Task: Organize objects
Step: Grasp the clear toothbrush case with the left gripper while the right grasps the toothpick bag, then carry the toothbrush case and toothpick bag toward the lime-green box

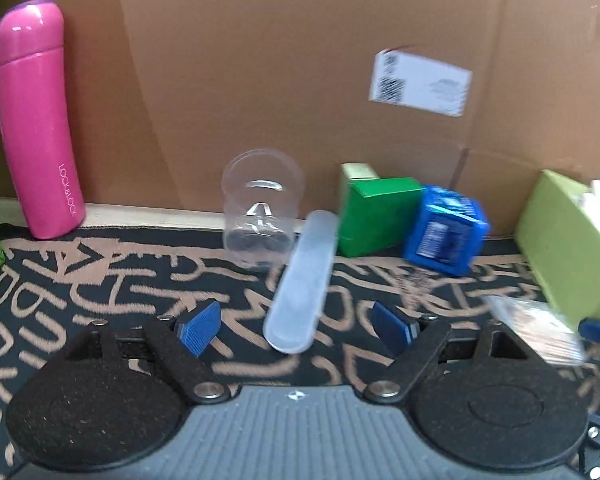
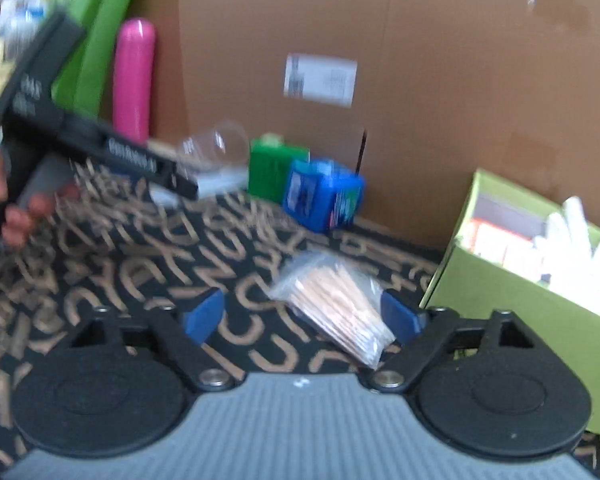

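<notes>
Left gripper (image 1: 296, 326), jaws wide, straddles a frosted case (image 1: 300, 280); right gripper (image 2: 304, 316), wide too, straddles a packet (image 2: 336, 304) that may slip when pinched.

We see bright, even light with soft shadows, a shiny glare streak on the pink bottle (image 1: 32, 120), bent dark corners, and lots of blur, worst in the right view.
</notes>
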